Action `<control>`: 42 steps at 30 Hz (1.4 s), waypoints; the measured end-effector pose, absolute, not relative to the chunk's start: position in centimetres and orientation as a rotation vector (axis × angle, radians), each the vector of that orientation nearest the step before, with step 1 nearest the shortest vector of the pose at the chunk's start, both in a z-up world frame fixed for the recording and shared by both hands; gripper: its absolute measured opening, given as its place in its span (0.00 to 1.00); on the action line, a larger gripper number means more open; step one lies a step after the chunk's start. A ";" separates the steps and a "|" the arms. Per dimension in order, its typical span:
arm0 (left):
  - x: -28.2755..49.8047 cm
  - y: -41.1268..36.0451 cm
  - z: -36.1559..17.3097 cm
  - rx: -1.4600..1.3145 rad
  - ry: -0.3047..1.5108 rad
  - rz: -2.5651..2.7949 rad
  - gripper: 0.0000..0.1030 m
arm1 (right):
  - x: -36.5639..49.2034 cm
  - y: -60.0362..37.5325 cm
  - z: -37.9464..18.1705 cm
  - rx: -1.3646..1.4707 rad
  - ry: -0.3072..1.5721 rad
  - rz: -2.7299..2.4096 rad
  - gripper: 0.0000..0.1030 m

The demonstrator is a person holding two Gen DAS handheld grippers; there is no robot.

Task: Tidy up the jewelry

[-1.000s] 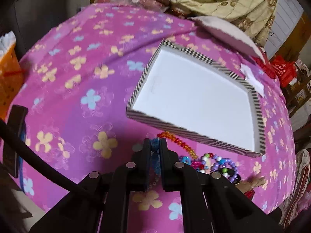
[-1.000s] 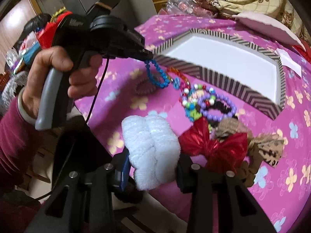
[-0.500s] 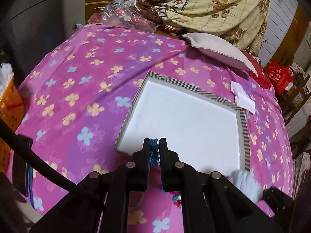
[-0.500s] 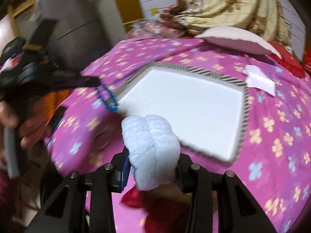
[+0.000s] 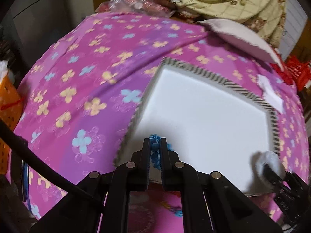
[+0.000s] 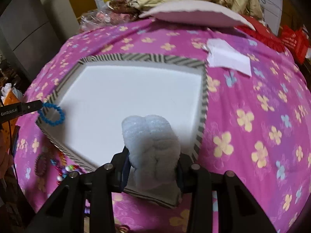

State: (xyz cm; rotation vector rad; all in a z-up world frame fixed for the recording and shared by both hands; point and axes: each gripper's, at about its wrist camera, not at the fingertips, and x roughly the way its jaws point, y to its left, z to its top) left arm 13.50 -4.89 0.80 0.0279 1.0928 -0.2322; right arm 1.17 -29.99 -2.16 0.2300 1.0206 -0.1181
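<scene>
A shallow white tray with a black-and-white striped rim [image 5: 217, 75] [image 6: 140, 57] lies on the pink flowered cloth. My left gripper [image 5: 155, 145] is shut on a blue bead bracelet [image 5: 155, 149], which hangs over the tray's near left corner in the right wrist view [image 6: 51, 114]. My right gripper [image 6: 153, 155] is shut on a fluffy white scrunchie [image 6: 153, 145] above the tray's near edge; it also shows in the left wrist view [image 5: 269, 164]. Several loose bead bracelets [image 6: 64, 169] lie on the cloth before the tray.
A white pillow [image 6: 194, 13] and a patterned quilt [image 5: 233, 2] lie at the back. A white paper [image 6: 227, 58] lies right of the tray. An orange basket [image 5: 7, 101] stands off the left edge. Red bags [image 6: 291, 40] sit at far right.
Both grippers have moved forward from the pile of jewelry to above the tray, carrying the blue bracelet and the white scrunchie. The tray now fills more of both views.
</scene>
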 end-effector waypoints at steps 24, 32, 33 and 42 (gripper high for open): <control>9.2 -1.8 1.6 -0.025 1.062 -0.186 0.40 | -4.6 -29.9 1.4 0.319 0.897 -0.089 0.61; 5.8 -1.1 3.6 -0.001 0.992 -0.169 0.40 | -7.4 -27.6 3.1 0.287 0.851 -0.066 0.61; 5.4 -1.0 3.6 0.003 0.987 -0.169 0.40 | -7.7 -27.2 3.2 0.276 0.848 -0.067 0.62; 1.2 -0.5 4.5 0.025 0.924 -0.161 0.40 | -10.3 -24.0 4.4 0.229 0.824 -0.043 0.62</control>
